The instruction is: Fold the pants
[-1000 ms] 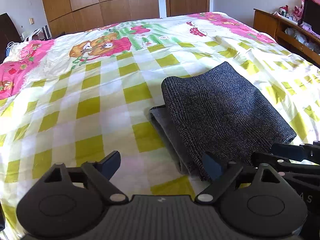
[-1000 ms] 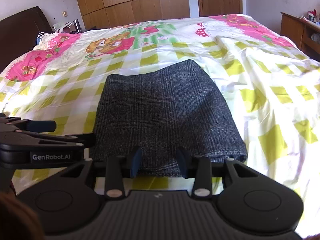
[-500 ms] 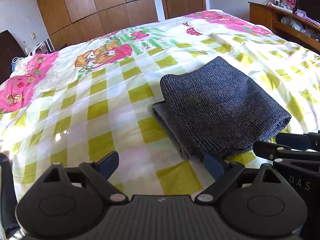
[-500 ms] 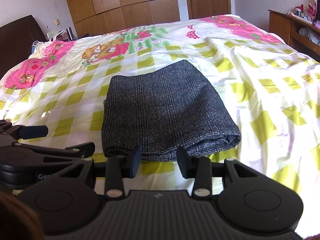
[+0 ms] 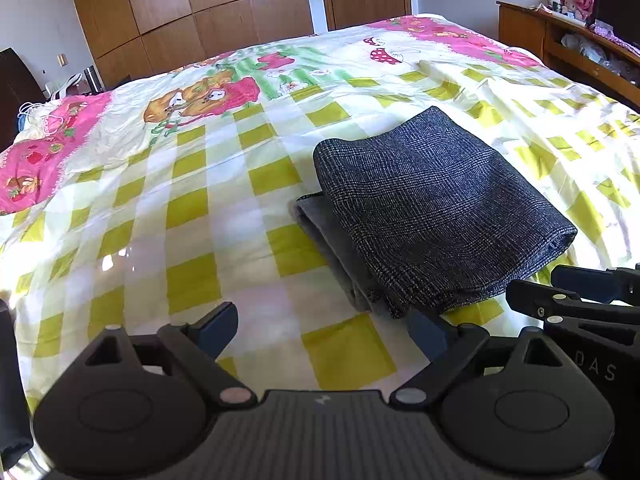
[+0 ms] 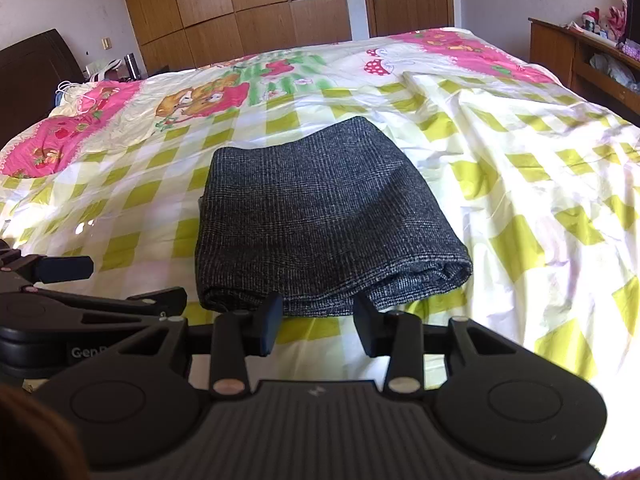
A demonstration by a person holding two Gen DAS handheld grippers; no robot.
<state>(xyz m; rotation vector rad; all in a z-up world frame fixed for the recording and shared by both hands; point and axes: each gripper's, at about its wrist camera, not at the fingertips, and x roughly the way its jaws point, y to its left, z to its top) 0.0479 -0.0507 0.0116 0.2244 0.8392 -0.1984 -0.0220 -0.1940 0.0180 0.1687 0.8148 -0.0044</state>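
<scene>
Both grippers empty, backed off the folded pants

The right gripper (image 6: 318, 322) stands part open just short of the pants (image 6: 320, 216), holding nothing; a second ago its fingertips overlapped the near edge, and now a strip of bed (image 6: 520, 168) shows between. The left gripper (image 5: 324, 332) is spread wide and empty beside the bundle's near left corner. The pants lie as a compact dark rectangle mid-bed, a grey inner layer peeking out at the left. The fold looks complete; only tidying that layer may remain.

pants (image 6: 320, 216): rough woven cloth | bedsheet (image 6: 520, 152): smooth cloth | wardrobe (image 6: 240, 4): wood, semi-gloss
</scene>
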